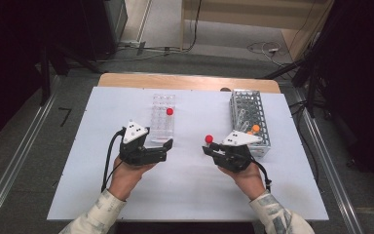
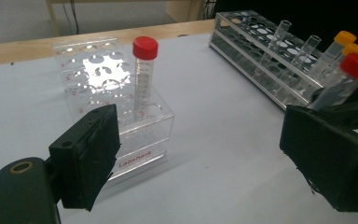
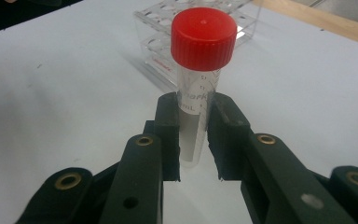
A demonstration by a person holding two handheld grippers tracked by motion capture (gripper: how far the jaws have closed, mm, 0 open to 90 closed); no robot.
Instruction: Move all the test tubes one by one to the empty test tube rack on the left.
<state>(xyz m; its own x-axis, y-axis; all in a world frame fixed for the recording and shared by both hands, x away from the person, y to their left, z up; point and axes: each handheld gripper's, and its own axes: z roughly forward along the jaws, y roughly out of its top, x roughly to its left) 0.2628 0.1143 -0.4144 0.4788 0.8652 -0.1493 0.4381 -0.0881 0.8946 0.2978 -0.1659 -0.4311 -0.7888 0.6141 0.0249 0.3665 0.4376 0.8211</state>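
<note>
- A red-capped tube (image 3: 198, 84) is clamped upright between the pads of the right claw (image 3: 193, 140), above the white tabletop (image 1: 190, 190), between the two racks.
- Printed graduations and the letters "mL" are seen on the tube wall; the remaining print cannot be read.
- The left claw (image 2: 200, 158) is held wide open, with nothing between its pads.
- The clear rack (image 2: 121, 121) is marked "Labshark" in red and holds a second red-capped tube (image 2: 143, 79).
- Orange-capped tubes (image 2: 342, 44) stand in the metal rack (image 1: 247, 122).
</note>
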